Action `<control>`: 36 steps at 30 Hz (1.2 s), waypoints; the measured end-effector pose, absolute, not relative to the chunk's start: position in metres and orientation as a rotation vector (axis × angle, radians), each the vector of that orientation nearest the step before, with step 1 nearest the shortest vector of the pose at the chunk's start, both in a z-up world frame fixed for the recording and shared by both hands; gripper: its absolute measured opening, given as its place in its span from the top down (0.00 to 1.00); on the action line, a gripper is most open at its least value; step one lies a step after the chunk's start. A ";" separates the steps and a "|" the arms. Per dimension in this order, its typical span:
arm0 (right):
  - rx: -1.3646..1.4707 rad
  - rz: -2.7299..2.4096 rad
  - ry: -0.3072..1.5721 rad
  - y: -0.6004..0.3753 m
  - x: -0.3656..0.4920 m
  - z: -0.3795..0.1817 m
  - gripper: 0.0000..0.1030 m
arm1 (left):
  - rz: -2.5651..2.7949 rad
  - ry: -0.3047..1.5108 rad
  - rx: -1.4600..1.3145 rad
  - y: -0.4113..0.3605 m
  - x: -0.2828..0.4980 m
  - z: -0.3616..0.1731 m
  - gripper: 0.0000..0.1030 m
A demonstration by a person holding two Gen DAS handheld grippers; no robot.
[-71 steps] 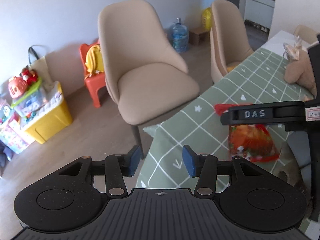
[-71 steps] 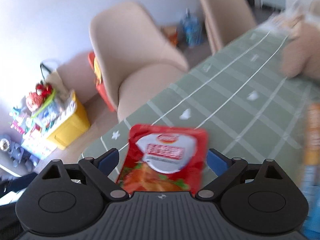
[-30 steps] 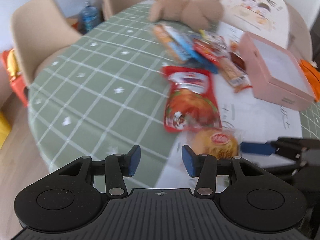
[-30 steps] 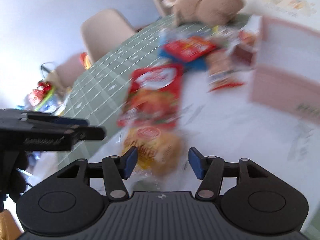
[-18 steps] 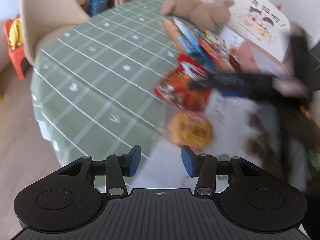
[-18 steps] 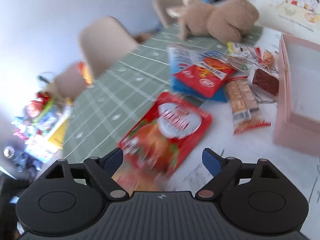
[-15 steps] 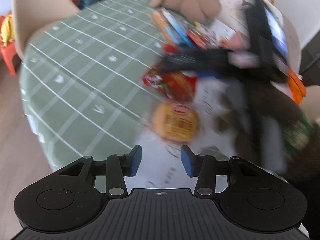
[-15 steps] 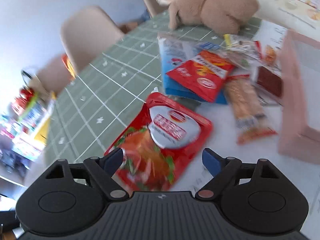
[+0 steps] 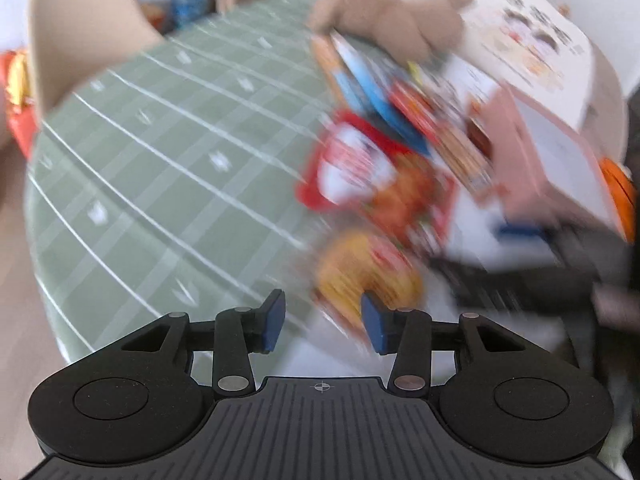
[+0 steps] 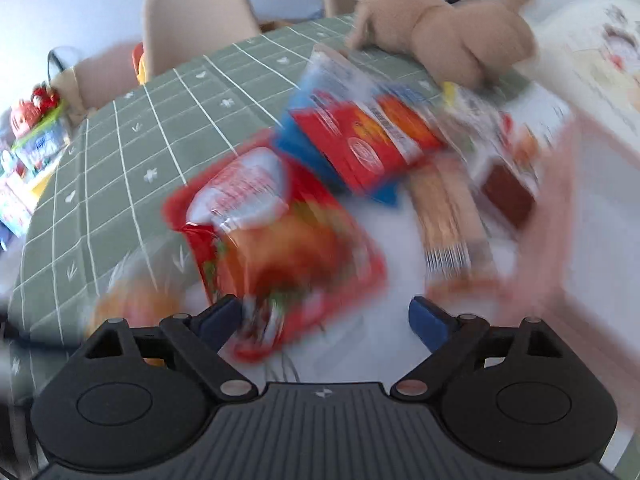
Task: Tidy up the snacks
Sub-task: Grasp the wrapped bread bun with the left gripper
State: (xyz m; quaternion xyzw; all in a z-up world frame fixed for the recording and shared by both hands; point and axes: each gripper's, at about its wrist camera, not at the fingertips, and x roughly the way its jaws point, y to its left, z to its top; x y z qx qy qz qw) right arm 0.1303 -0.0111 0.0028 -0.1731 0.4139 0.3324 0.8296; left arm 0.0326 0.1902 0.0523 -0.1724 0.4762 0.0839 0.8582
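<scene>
The right gripper [image 10: 324, 318], fingers spreading wide and empty, is lining up squarely over the red pouch [image 10: 280, 236] before closing on it.

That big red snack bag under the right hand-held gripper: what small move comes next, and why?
Probably lower the right hand-held gripper and close on the red snack bag. Its jaws have just been opening, stand wide and empty, and the bag's near edge lies between them.

Snack packets [image 10: 280, 240] on table [image 10: 160, 128], box [image 9: 552, 160] right, plush toy [image 10: 460, 32] behind
</scene>
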 end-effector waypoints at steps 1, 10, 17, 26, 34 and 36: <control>-0.363 0.690 0.870 -0.020 0.124 0.002 0.11 | 0.194 0.991 -0.370 0.194 0.035 0.056 0.56; -0.289 0.633 0.782 -0.053 0.078 -0.007 0.09 | 0.188 0.998 -0.363 0.168 0.049 0.050 0.44; -0.221 0.561 0.691 -0.071 0.050 -0.019 0.00 | 0.237 0.947 -0.163 0.165 0.047 0.044 0.12; -0.211 0.548 0.678 -0.075 0.045 -0.020 0.00 | 0.193 0.992 -0.451 0.184 0.064 0.032 0.20; -0.223 0.569 0.692 -0.075 0.046 -0.019 0.00 | 0.129 0.979 -0.325 0.175 0.056 0.033 0.42; -0.239 0.590 0.698 -0.075 0.047 -0.018 0.00 | 0.138 0.979 -0.301 0.183 0.042 0.035 0.42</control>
